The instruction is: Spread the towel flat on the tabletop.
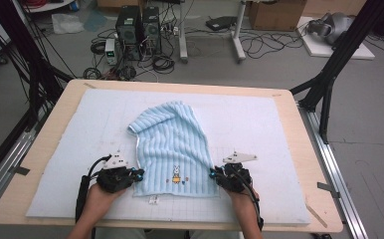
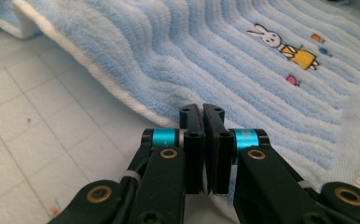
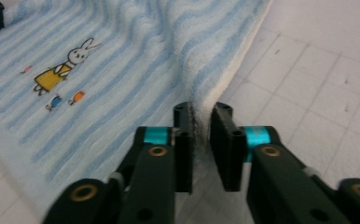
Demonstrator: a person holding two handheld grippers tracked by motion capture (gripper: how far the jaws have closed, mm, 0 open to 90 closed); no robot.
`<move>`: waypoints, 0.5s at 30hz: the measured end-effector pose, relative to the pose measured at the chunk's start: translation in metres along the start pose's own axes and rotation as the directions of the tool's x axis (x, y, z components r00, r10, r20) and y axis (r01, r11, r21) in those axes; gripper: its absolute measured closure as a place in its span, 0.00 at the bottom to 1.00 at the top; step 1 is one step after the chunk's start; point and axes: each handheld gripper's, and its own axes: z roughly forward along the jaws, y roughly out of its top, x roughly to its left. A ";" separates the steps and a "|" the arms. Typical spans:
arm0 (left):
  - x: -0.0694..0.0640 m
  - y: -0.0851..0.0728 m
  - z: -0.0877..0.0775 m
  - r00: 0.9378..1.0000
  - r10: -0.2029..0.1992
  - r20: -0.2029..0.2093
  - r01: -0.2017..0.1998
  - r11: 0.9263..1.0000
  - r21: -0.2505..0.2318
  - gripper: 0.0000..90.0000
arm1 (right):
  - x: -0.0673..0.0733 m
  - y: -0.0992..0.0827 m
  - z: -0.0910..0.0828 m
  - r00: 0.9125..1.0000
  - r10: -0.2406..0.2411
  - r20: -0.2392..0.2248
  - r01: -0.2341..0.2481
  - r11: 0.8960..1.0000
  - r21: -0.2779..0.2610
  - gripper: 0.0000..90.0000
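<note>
A light blue striped towel (image 1: 172, 144) with a small rabbit picture (image 1: 176, 175) lies on the white mat, its far part bunched and folded over. My left gripper (image 1: 139, 175) sits at the towel's left edge near the front. In the left gripper view its jaws (image 2: 202, 112) stand almost together on the towel's (image 2: 215, 60) white hem. My right gripper (image 1: 213, 173) is at the right edge. In the right gripper view it (image 3: 201, 112) is shut on a raised pinch of the towel (image 3: 122, 70) edge.
A white gridded mat (image 1: 254, 119) covers most of the wooden table (image 1: 299, 149). A small white label (image 1: 153, 199) sticks out from the towel's front hem. Beyond the table, computers, cables and boxes lie on the floor.
</note>
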 end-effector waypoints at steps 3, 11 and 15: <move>-0.004 -0.005 -0.005 1.000 -0.007 0.024 0.007 1.000 0.000 0.96 | 0.004 -0.003 -0.004 1.000 -0.023 -0.016 0.023 1.000 0.006 0.96; -0.012 -0.016 -0.018 0.997 -0.008 0.073 0.008 1.000 0.003 0.96 | 0.016 -0.017 -0.018 0.997 -0.054 -0.050 0.054 0.998 0.009 0.97; -0.020 -0.024 -0.025 0.995 0.005 0.095 -0.005 1.000 0.000 0.96 | 0.022 -0.024 -0.025 0.996 -0.066 -0.062 0.066 0.998 0.004 0.97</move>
